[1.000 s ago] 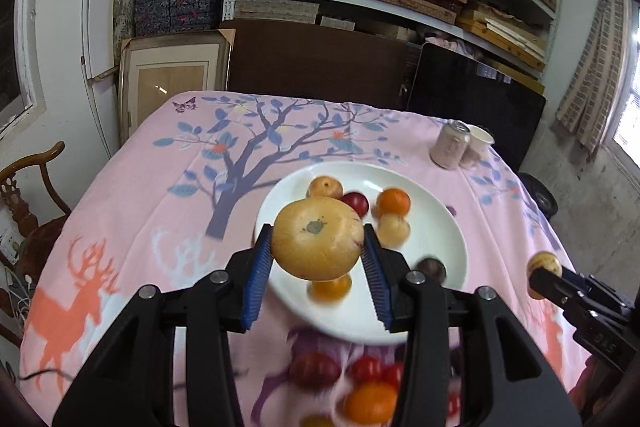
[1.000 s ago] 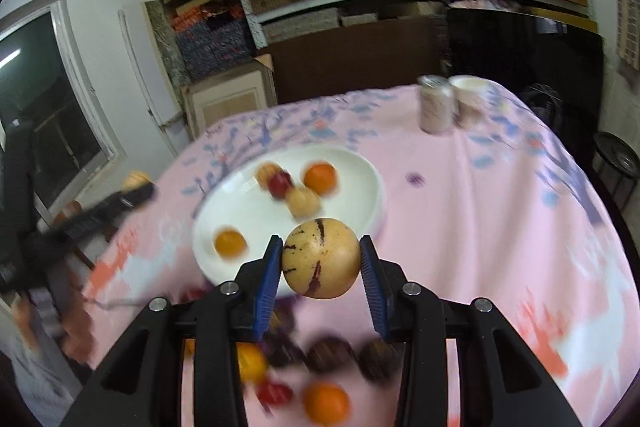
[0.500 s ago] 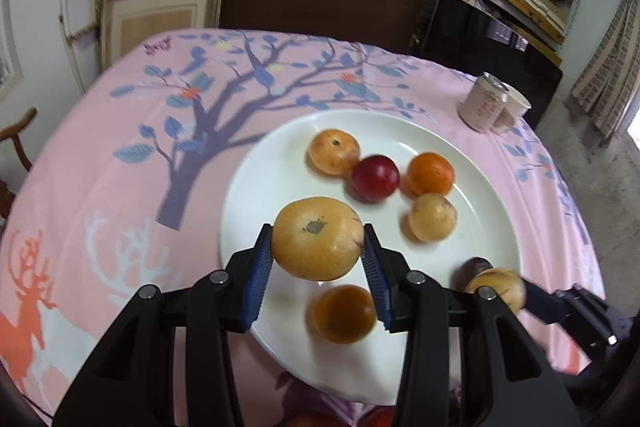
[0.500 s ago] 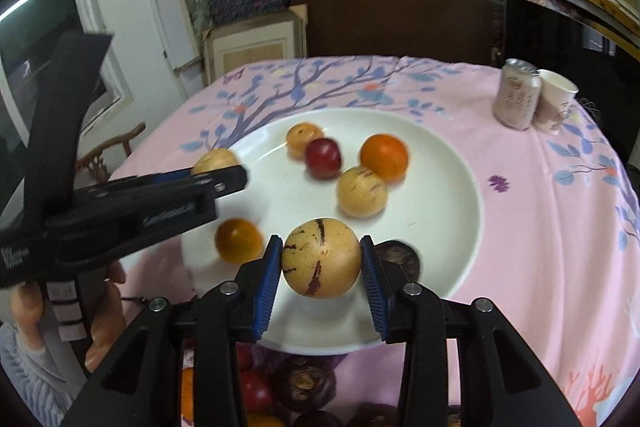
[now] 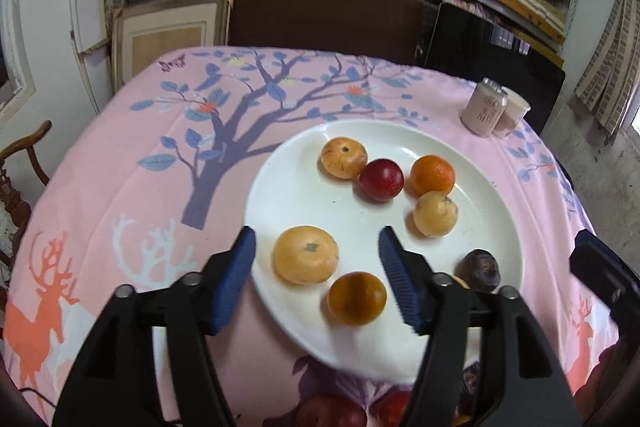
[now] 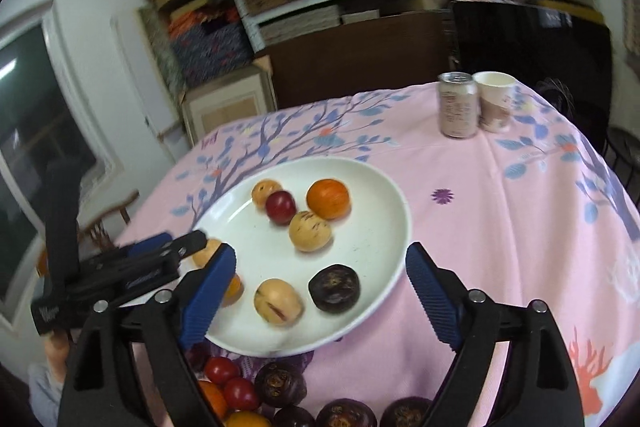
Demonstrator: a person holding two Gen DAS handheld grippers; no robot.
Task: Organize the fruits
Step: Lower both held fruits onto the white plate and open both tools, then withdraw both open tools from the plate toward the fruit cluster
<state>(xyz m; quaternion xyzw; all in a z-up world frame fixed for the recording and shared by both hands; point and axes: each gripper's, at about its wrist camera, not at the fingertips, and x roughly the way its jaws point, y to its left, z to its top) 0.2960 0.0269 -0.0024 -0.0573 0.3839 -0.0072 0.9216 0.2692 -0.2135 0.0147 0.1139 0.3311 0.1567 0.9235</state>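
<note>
A white plate [image 5: 304, 203] holds several fruits. My left gripper [image 5: 318, 273] hangs low over its near side with the jaws opening. A yellow-orange fruit [image 5: 306, 255] lies on the plate between the pads, touching neither, and an orange one [image 5: 357, 298] sits beside it. My right gripper [image 6: 320, 295] is over the plate's [image 6: 372, 227] near edge, its jaws opening wide. A pale striped fruit [image 6: 278, 302] and a dark purple fruit [image 6: 334, 288] lie between the pads, clear of both. The left gripper [image 6: 180, 241] reaches in from the left.
Loose fruits lie on the pink cloth in front of the plate: red ones [image 6: 232, 383], dark purple ones [image 6: 280, 385]. A can [image 6: 458, 105] and a paper cup [image 6: 494, 99] stand at the far right. A wooden chair [image 5: 24, 155] is left of the table.
Both grippers came down over the plate and let go. The yellow-orange fruit and the striped fruit, held before, now lie on the plate between open jaws.
</note>
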